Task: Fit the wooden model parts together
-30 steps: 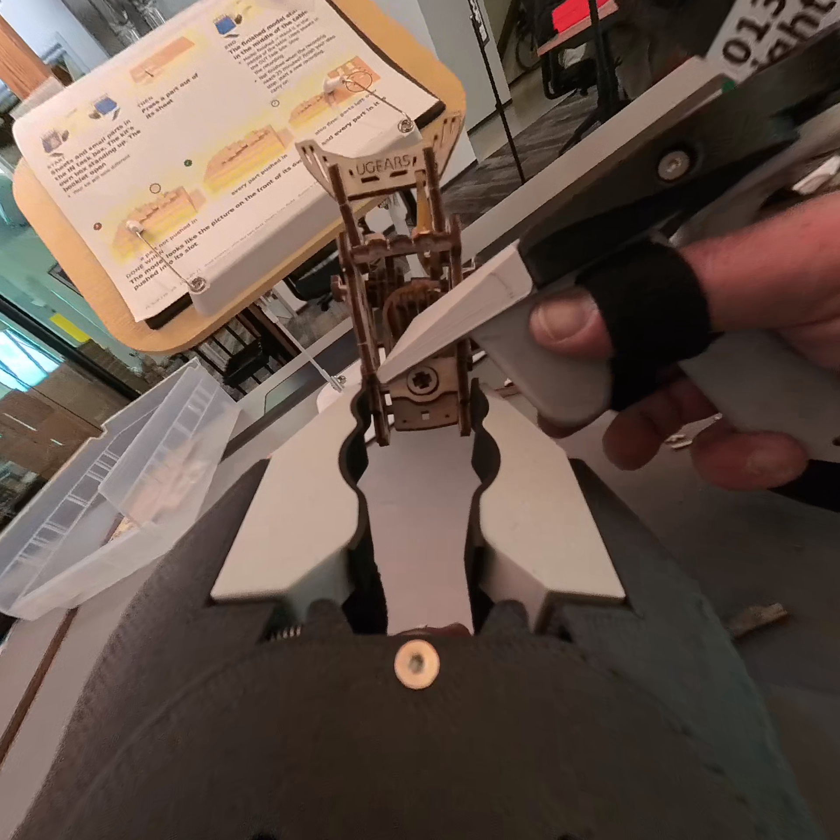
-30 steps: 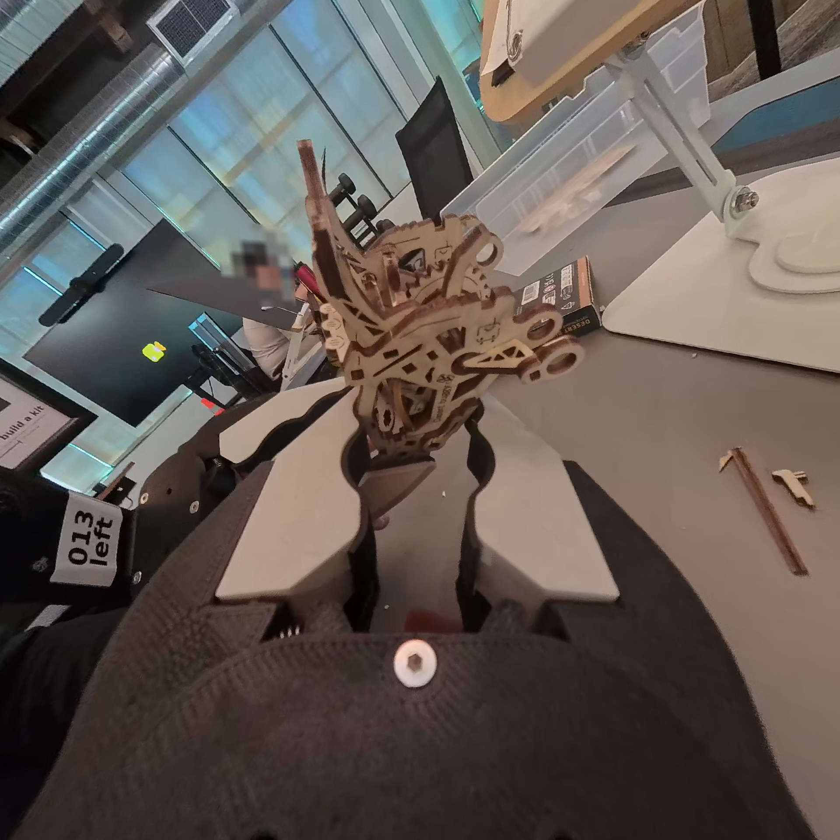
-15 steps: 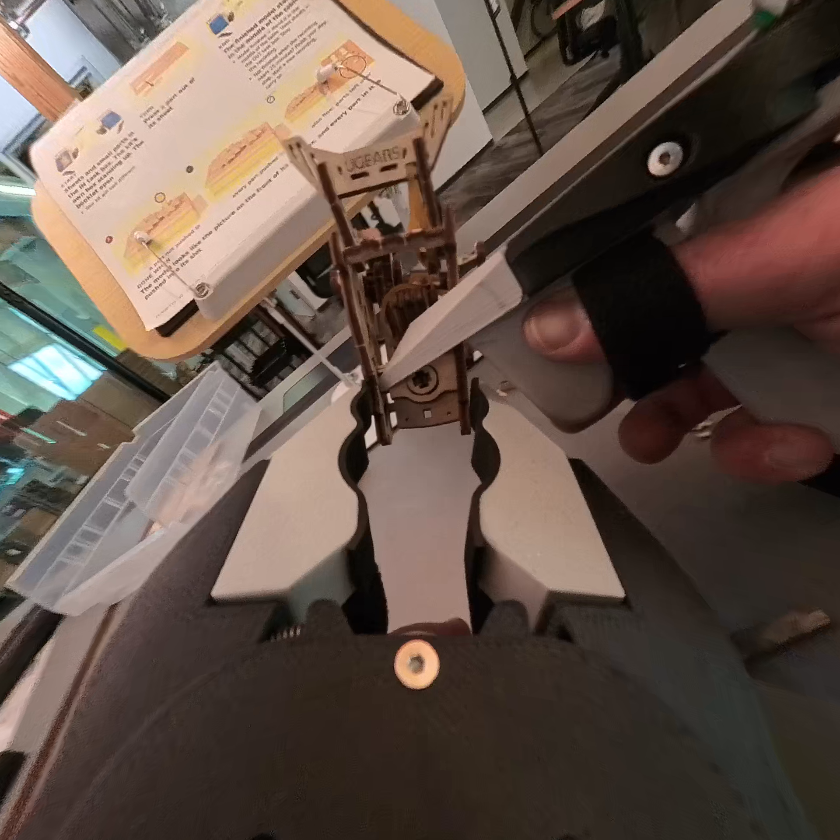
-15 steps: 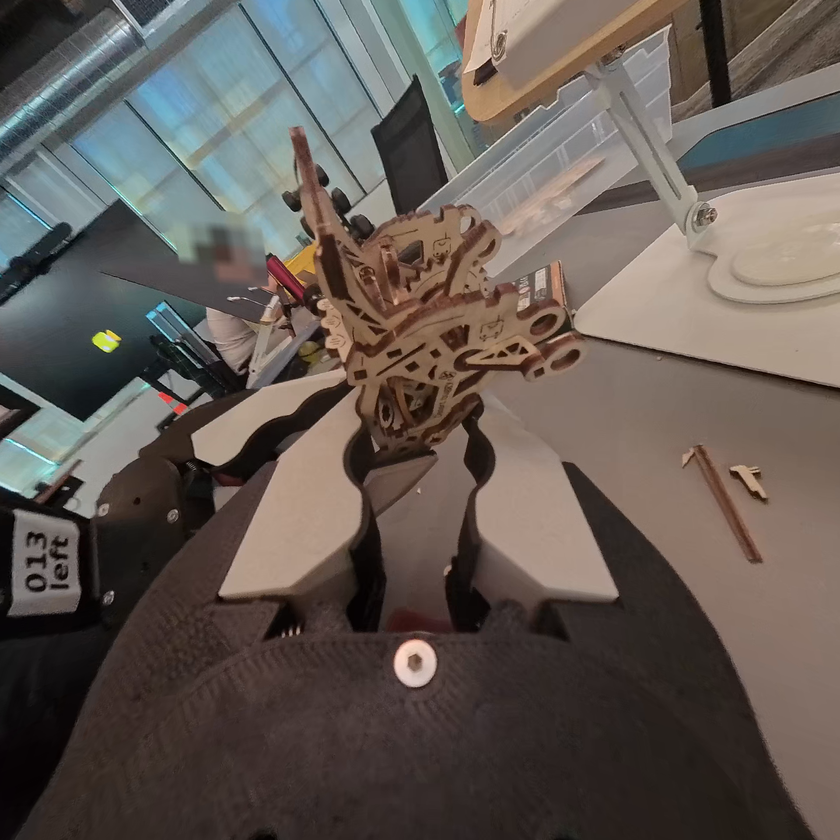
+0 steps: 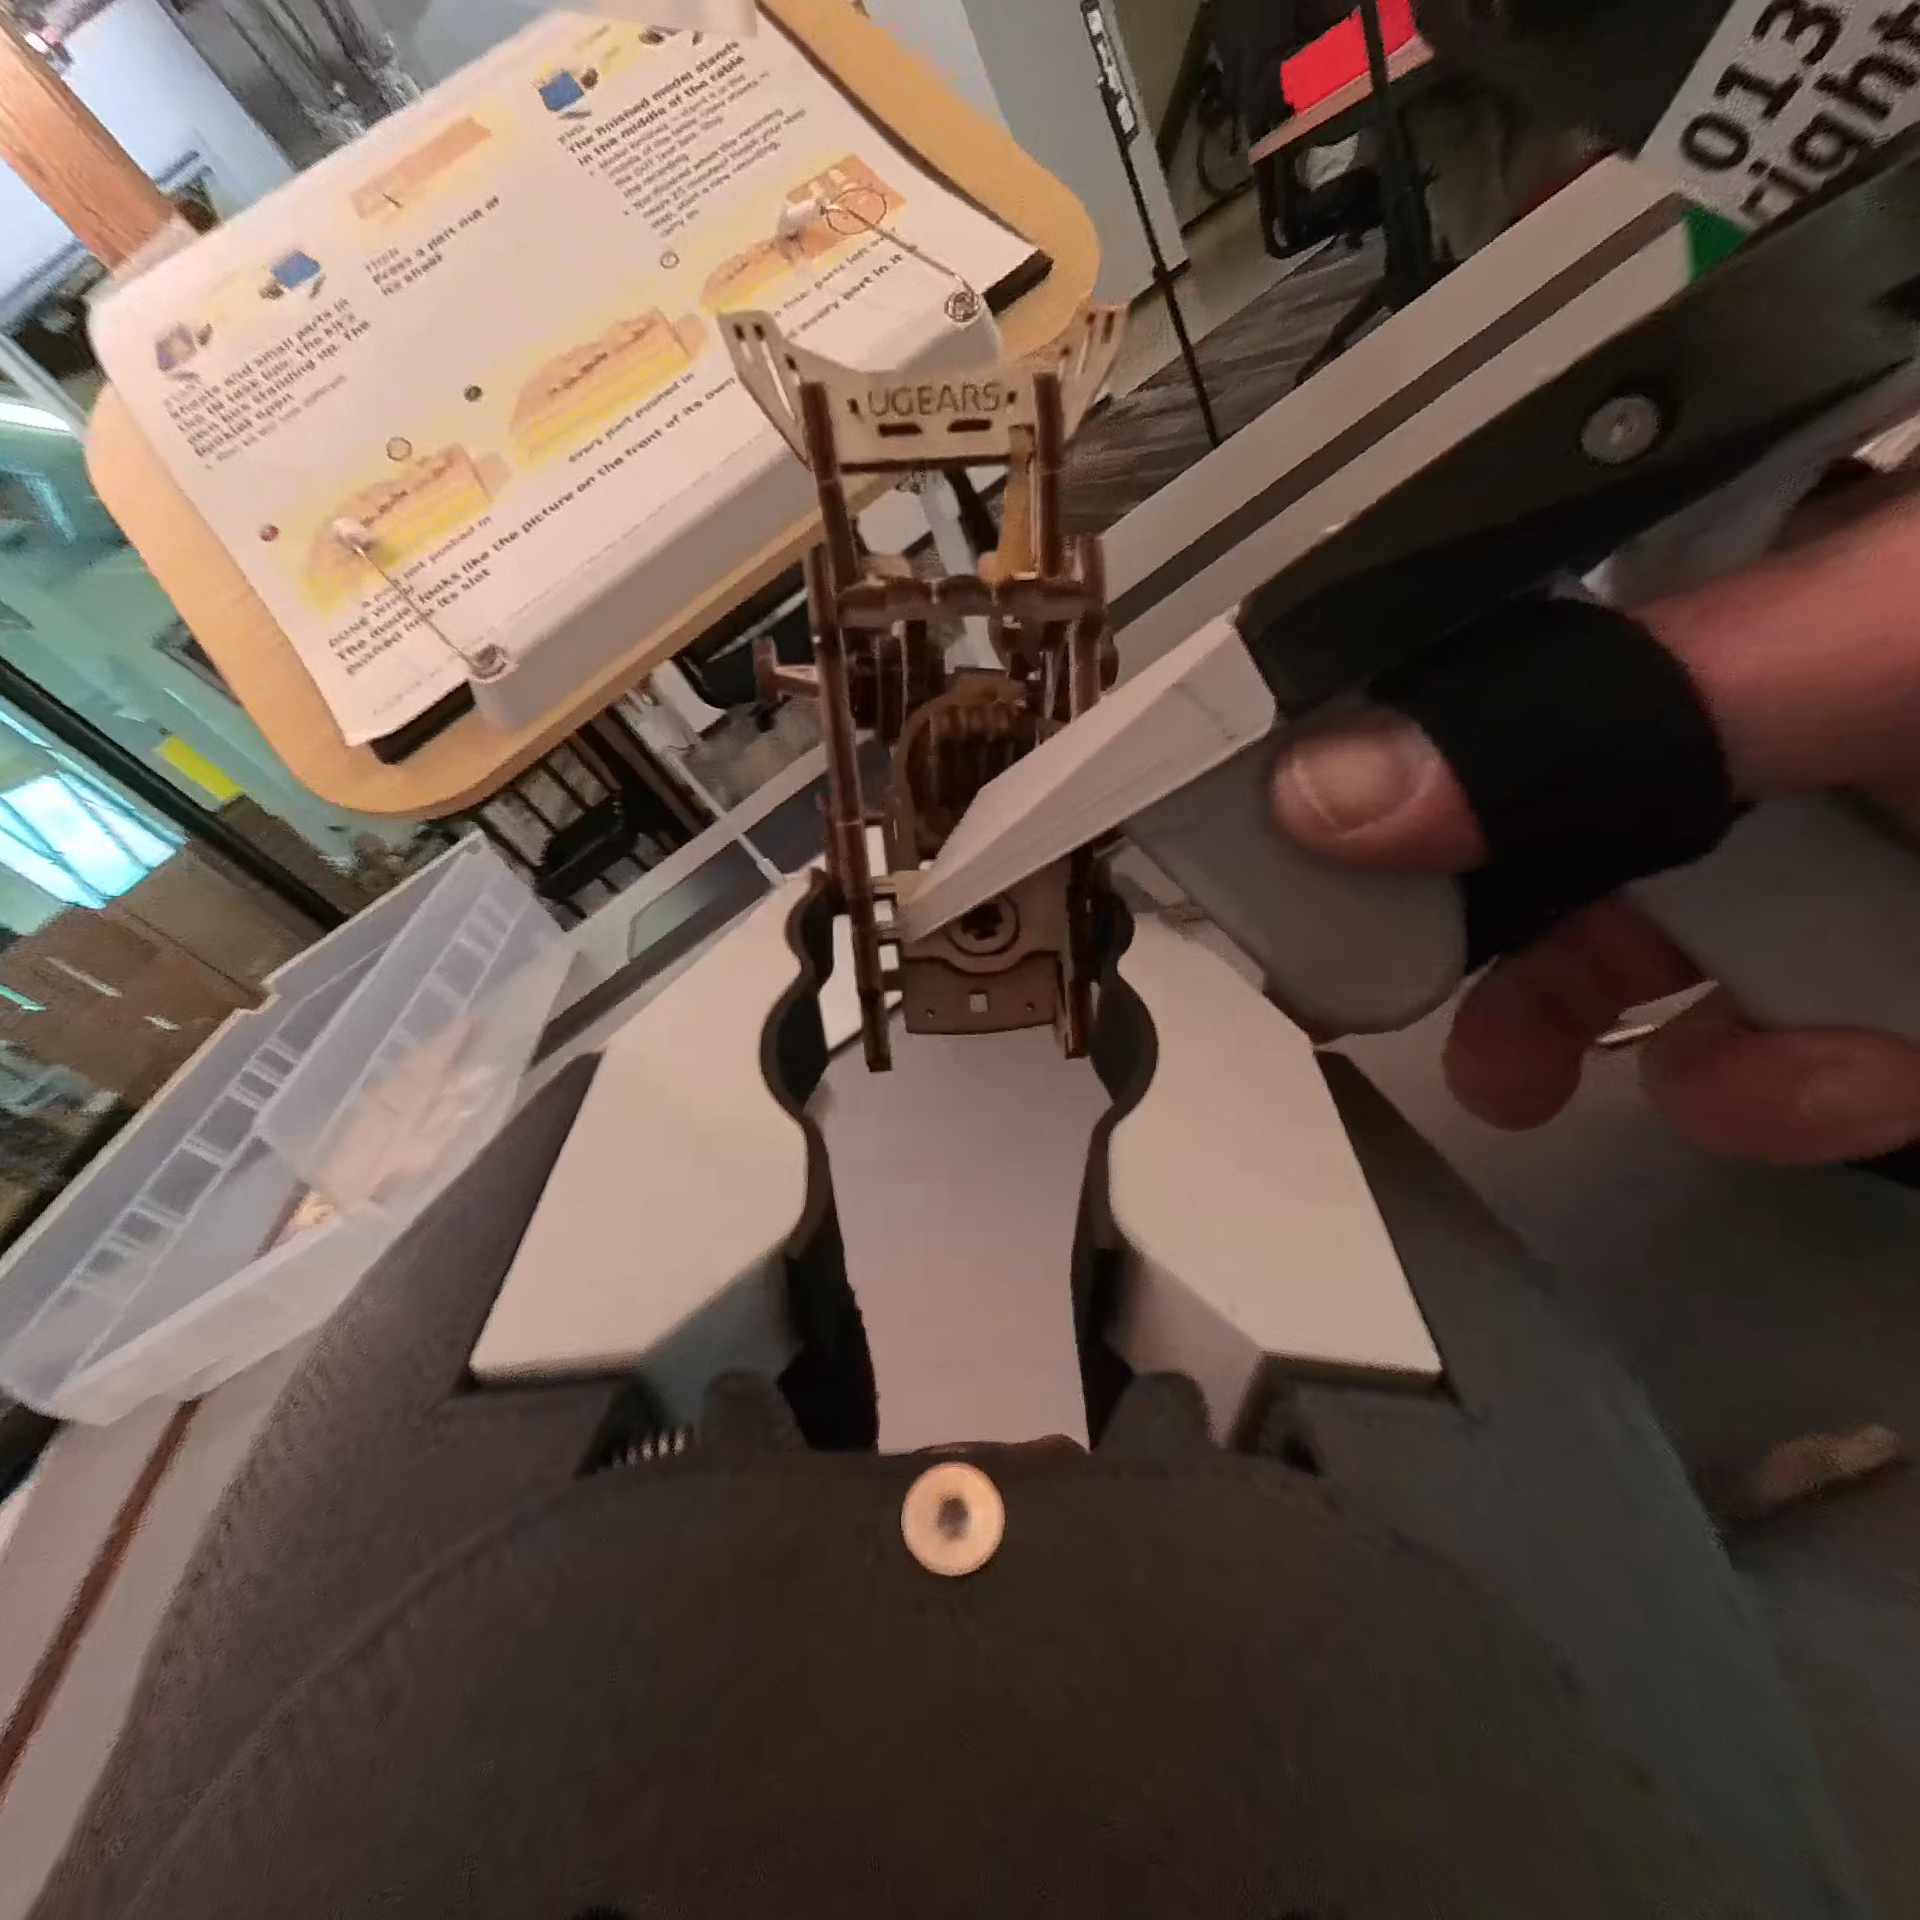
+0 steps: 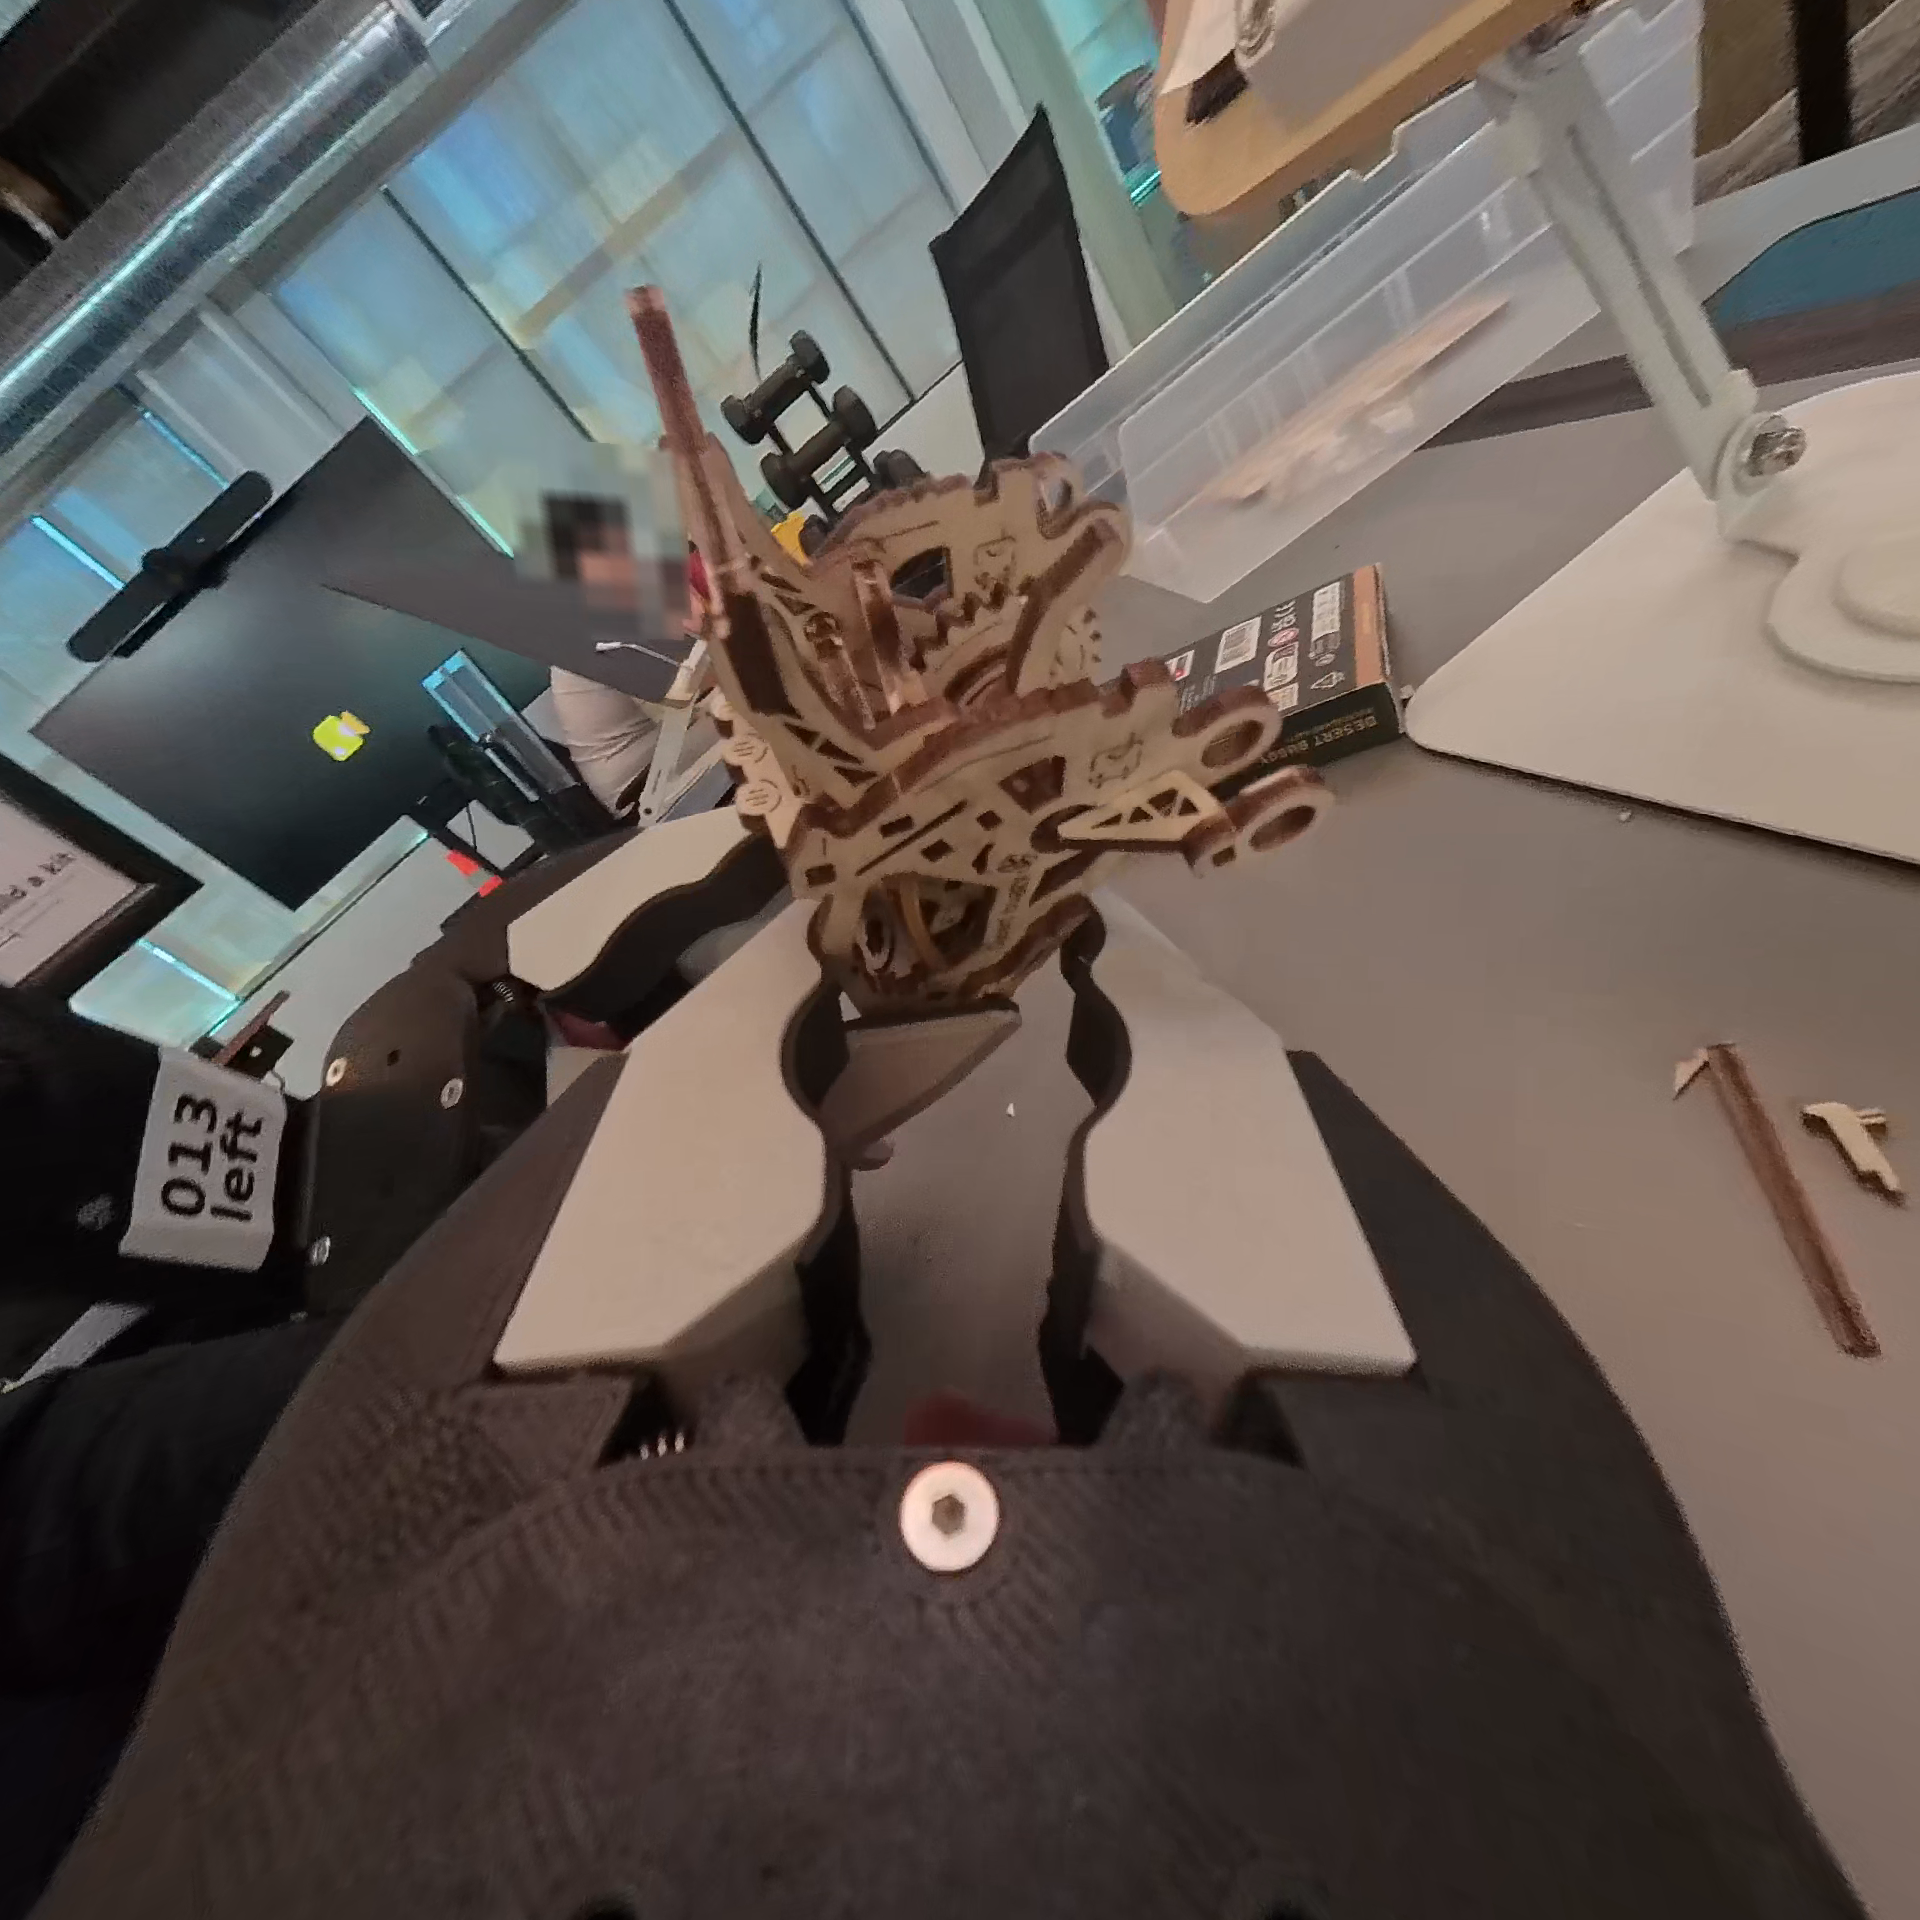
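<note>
You are well into the build, as far as these views let me judge: the wooden model (image 6: 977, 769) is already a dense assembly of side plates, gears and cross-pieces, held up in the air above the grey table (image 6: 1507, 987) rather than resting on it. What looks left is on the table to your right: a long thin wooden strip (image 6: 1782, 1195) and a small loose piece (image 6: 1855, 1143) lie unfitted, well apart from the model, and more parts seem to sit in the clear plastic tray (image 5: 260, 1122) (its contents are too blurred to name). Your left gripper (image 5: 961, 977) stands around the model's lower end; the right-hand pad sits against the frame, but a sliver of light shows beside the left one, so I cannot tell whether it is really clamping. Your right gripper (image 6: 956, 997) has the model's base between its pads, apparently gripping it, and one of its fingers (image 5: 1049, 810) lies across the model in the left wrist view. The model's long axis runs upward and away from both grippers, its lettered cross-plate (image 5: 935, 405) topmost, while the two ringed lugs (image 6: 1262, 779) point off to your right, toward the white stand base (image 6: 1662, 727).
</note>
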{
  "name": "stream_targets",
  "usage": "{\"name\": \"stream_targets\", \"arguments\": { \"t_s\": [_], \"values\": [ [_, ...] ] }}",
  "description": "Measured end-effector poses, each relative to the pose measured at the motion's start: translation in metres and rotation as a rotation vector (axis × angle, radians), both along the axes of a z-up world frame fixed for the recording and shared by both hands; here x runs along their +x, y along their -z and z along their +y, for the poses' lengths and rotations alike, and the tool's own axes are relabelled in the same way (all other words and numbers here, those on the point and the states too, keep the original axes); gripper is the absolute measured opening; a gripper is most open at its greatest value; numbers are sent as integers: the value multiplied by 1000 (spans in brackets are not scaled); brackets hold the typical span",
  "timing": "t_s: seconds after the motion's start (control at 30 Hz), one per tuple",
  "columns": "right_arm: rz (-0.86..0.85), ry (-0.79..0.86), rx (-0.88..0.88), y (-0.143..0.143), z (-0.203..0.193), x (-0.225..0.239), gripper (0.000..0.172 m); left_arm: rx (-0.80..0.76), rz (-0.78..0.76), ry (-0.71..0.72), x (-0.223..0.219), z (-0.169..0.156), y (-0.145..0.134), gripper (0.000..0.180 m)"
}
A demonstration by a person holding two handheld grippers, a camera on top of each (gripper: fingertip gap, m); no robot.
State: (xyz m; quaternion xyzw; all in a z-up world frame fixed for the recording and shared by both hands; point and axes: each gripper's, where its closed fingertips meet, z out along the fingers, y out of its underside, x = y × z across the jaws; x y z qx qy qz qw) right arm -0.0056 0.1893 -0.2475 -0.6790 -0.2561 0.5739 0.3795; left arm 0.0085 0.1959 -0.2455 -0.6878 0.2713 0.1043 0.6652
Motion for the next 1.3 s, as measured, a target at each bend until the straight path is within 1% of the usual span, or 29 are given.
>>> {"name": "stream_targets", "arguments": {
  "t_s": [0.07,0.2,0.37,0.57,0.73,0.8,0.83,0.87,0.9,0.93,1.0,1.07,1.1,1.13,1.17,1.23,1.3],
  "values": [
    [15,29,-9,-2,4,3,39,16,40,-22,0,1,-1,46],
    [39,60,-8,-6,5,6,38,29,45,-30,2,1,-4,46],
    [25,67,-16,-3,5,6,37,28,79,-56,2,2,0,45],
    [10,80,-15,1,8,7,35,13,80,-66,3,5,4,45],
    [9,57,2,-1,7,7,35,-17,-16,19,6,1,2,50],
    [1,51,20,-2,7,8,34,-52,-66,88,5,-3,0,50],
    [3,42,18,-2,6,8,34,-90,-96,126,4,-5,1,53],
    [6,32,18,-2,6,7,34,-141,-148,179,5,-8,2,48],
    [13,20,19,-3,4,7,34,-151,-193,230,4,-11,-2,48],
    [17,9,23,-4,2,6,34,-159,-204,255,2,-12,-2,50],
    [19,-3,42,-6,0,5,34,-194,-248,315,3,-16,-3,41],
    [27,-6,55,-8,0,6,35,-206,-359,377,0,-20,-9,33],
    [30,-7,57,-9,0,8,34,-217,-418,383,-7,-20,-12,29],
    [42,-14,52,-10,0,9,34,-212,-483,368,-14,-18,-15,33],
    [48,-18,49,-10,-1,8,34,-233,-529,401,-12,-20,-16,26],
    [51,-26,50,-11,-2,7,34,-261,-530,418,-4,-21,-12,24],
    [56,-24,48,-11,-2,8,34,-251,-525,395,-3,-18,-11,21]
  ]
}}
